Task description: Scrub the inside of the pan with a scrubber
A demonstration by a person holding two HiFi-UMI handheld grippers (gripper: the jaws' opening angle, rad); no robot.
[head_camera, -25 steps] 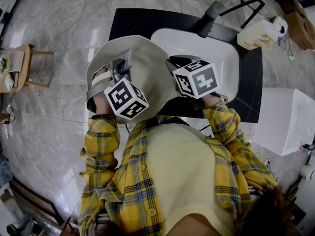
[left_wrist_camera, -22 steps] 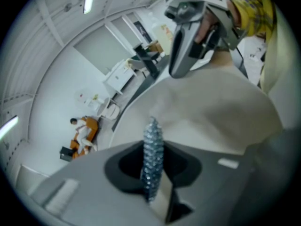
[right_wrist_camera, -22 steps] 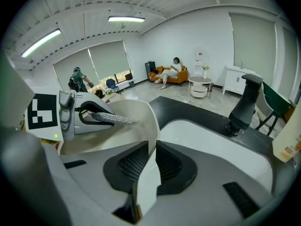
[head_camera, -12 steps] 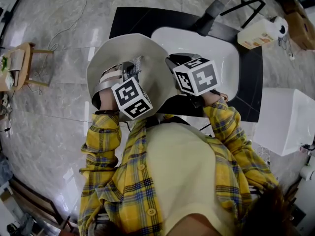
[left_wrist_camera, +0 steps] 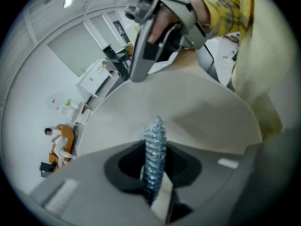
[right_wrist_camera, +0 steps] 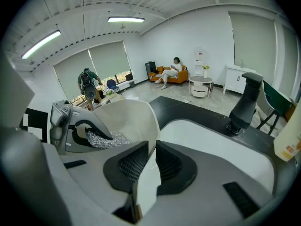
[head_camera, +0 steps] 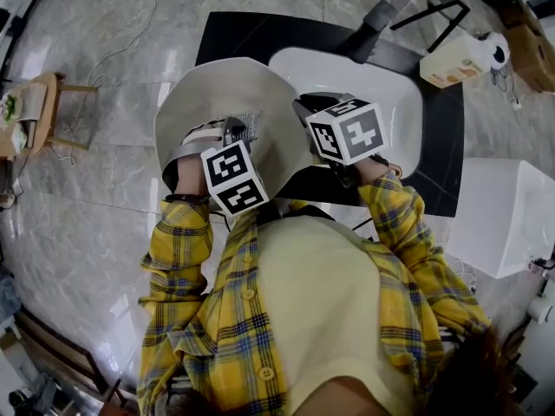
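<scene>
The silvery steel-wool scrubber (head_camera: 247, 125), clamped in the left gripper (head_camera: 232, 133), is shown swept rightward towards frame centre inside the large cream pan (head_camera: 230, 81) since a second ago. The pan's rim is pinched by the right gripper (head_camera: 302, 111) beside the white sink (head_camera: 390, 85); scrubbing is judged under way.

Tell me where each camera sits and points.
Head view: on the person's head, looking steeply down at the pan and sink; plaid sleeves show.
Left gripper view: on the left hand-held gripper, looking along jaws shut on the scrubber into the pan; the right hand-held gripper shows.
Right gripper view: on the right hand-held gripper, jaws on the pan's rim, facing across the sink into the room.
Shared: both gripper views show scrubber and pan.
</scene>
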